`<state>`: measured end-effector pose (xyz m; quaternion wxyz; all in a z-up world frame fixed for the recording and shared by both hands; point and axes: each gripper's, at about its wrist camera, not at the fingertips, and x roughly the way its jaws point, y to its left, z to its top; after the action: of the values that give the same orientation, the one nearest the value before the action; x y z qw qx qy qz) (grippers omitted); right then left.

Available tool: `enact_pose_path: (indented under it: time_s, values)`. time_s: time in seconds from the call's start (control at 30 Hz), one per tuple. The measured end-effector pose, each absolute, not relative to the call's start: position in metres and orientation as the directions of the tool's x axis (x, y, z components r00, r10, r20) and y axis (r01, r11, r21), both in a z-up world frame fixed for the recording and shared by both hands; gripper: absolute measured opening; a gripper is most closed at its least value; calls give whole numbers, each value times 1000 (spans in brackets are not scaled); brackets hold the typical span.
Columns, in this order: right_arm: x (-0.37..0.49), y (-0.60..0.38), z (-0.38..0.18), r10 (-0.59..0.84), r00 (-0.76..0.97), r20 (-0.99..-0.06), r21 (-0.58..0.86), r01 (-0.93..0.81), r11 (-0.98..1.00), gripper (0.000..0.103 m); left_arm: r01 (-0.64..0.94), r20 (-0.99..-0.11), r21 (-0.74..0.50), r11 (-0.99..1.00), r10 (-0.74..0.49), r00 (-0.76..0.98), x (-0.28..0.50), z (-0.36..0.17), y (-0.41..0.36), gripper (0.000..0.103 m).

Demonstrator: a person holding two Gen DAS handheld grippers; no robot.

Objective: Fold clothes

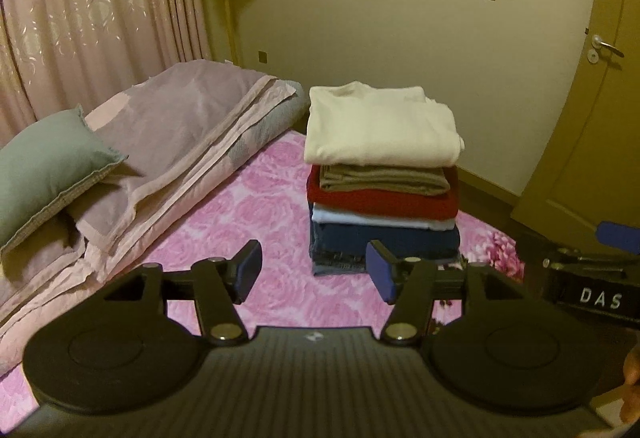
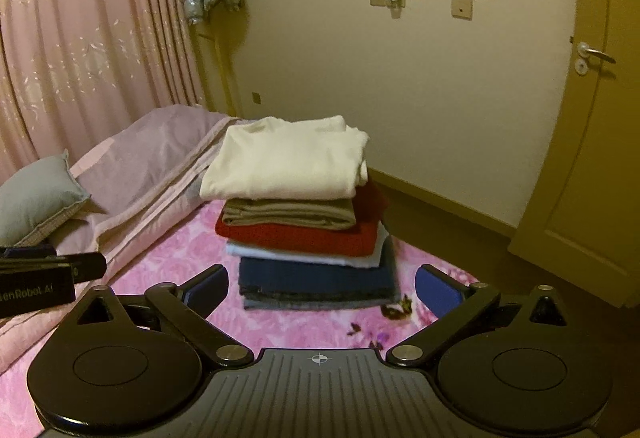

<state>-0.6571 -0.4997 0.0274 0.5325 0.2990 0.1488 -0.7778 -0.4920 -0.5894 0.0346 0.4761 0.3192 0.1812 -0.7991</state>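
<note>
Folded stack (image 1: 382, 178) sits on the pink bedspread (image 1: 256, 222) near its far right edge, cream sweater (image 2: 286, 160) on top. Left gripper (image 1: 314, 270) and right gripper (image 2: 320, 288) both spread wide, empty, hovering just short of it. Folded quilt (image 1: 180, 134) bounds left; bare bedspread between.

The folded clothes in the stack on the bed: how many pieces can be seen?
5, one pile, top to bottom: white garment, tan one, red one, pale blue one, dark blue one. The grey edges at the base may be further hidden pieces.
</note>
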Motion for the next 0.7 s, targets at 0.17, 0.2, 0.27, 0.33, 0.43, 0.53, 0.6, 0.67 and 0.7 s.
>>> enact_pose_path:
  time_s: [0.17,0.2,0.27,0.33,0.43,0.53,0.6,0.67,0.7]
  values:
    - [-646,-487,33,-731,-276,-624,82,907,-413,102,873,-674,42,-486,-659,-334,-481,33,-571,59]
    - [-644,-485,34,-730,-281,-623,80,905,-417,102,875,-670,44,-483,-664,-332,-479,33,-568,63]
    - [-640,-481,37,-728,-291,-620,77,902,-426,102,878,-658,44,-477,-675,-334,-474,34,-562,67]
    - [-636,-478,40,-726,-302,-617,73,898,-435,102,880,-643,47,-472,-689,-335,-470,36,-557,70]
    - [-631,-472,44,-723,-317,-613,67,892,-448,102,873,-643,22,-488,-675,-361,-466,37,-554,70]
    - [-626,-468,46,-719,-328,-613,62,887,-457,102,866,-660,-19,-500,-644,-386,-462,35,-553,70]
    - [-624,-468,46,-713,-322,-622,61,888,-455,102,862,-669,-16,-507,-635,-386,-461,33,-553,70]
    - [-624,-469,44,-706,-312,-636,69,888,-454,102,858,-680,-14,-514,-625,-385,-463,30,-552,70]
    - [-624,-469,43,-703,-308,-641,75,887,-456,102,858,-684,-17,-513,-620,-384,-463,28,-553,70]
